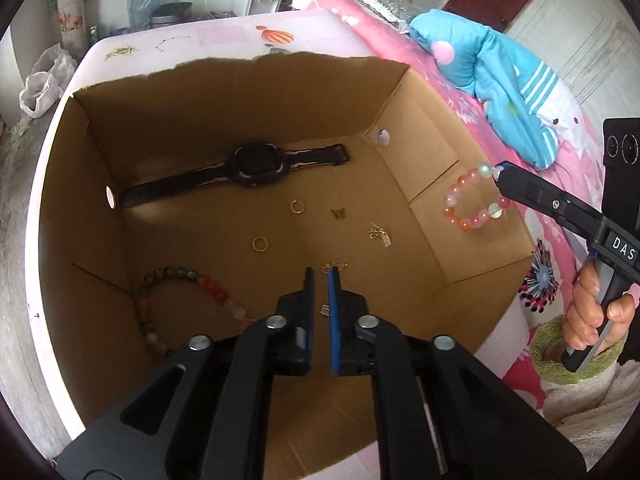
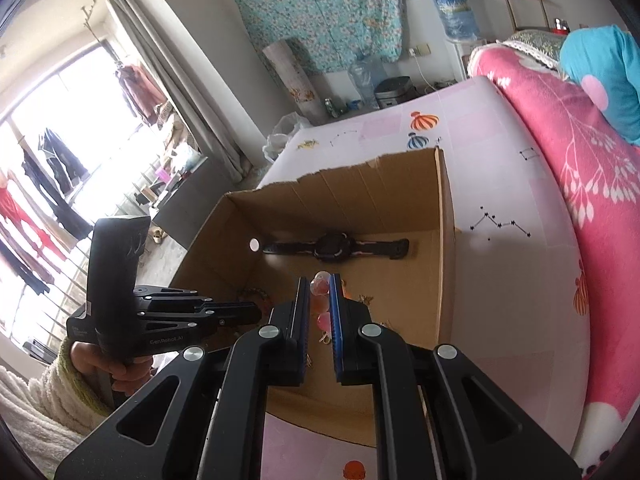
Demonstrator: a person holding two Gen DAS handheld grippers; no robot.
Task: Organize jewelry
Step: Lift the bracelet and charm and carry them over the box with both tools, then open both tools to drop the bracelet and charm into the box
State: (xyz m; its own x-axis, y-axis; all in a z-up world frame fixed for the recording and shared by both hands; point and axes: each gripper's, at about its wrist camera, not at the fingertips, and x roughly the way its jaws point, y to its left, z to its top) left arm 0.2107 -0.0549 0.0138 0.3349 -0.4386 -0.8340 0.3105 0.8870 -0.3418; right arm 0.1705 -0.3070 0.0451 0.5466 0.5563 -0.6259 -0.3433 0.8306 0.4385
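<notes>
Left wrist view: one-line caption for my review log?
Left tongs hang nearly closed over jewelry in cardboard box; right tongs hold pink bead bracelet above its edge.
</notes>
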